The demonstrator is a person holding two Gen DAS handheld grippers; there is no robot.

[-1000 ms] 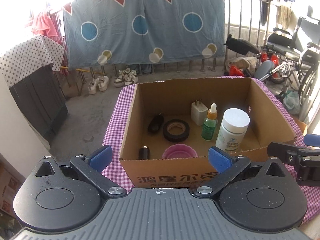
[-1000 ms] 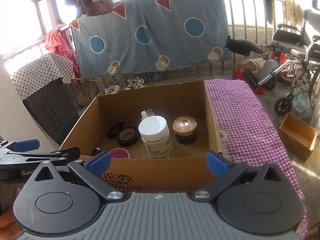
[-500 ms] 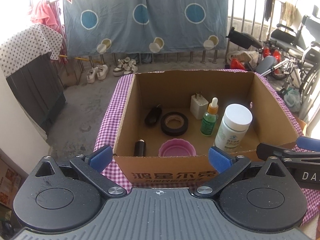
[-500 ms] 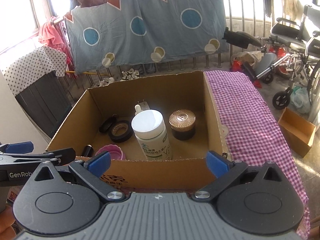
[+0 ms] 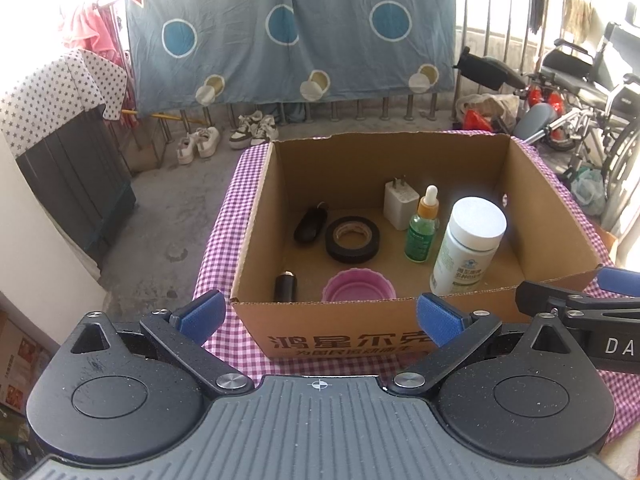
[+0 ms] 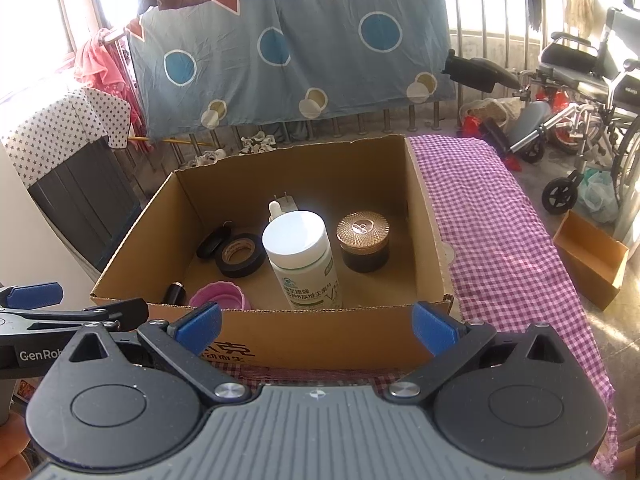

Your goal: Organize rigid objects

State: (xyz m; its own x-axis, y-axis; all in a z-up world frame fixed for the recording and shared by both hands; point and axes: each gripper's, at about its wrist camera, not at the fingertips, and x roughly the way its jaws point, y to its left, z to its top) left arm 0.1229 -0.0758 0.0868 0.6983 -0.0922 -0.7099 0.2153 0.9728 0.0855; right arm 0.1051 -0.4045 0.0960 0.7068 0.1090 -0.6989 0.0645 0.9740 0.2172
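An open cardboard box (image 5: pixel 340 328) stands on a purple checked cloth (image 6: pixel 492 216). Inside it stand a white pill bottle (image 5: pixel 466 246), a green dropper bottle (image 5: pixel 421 232), a white charger plug (image 5: pixel 400 206), a black tape roll (image 5: pixel 352 239), a pink cup (image 5: pixel 358 290), a small black cylinder (image 5: pixel 285 286) and a black oval item (image 5: pixel 308 226). The right wrist view also shows a dark jar with a copper lid (image 6: pixel 363 240). My left gripper (image 5: pixel 320 316) and right gripper (image 6: pixel 316 322) are both open and empty, in front of the box's near wall.
A blue sheet hangs on the railing (image 5: pixel 292 28) behind. Shoes (image 5: pixel 224 140) lie on the floor. A wheelchair (image 6: pixel 584 76) stands at the right. A small cardboard box (image 6: pixel 590 258) sits on the floor right of the table. A dark cabinet (image 5: pixel 76 176) stands at the left.
Both grippers have risen and tilted down slightly, so more of the box's floor shows. Nothing in the box has moved. Both stay open.
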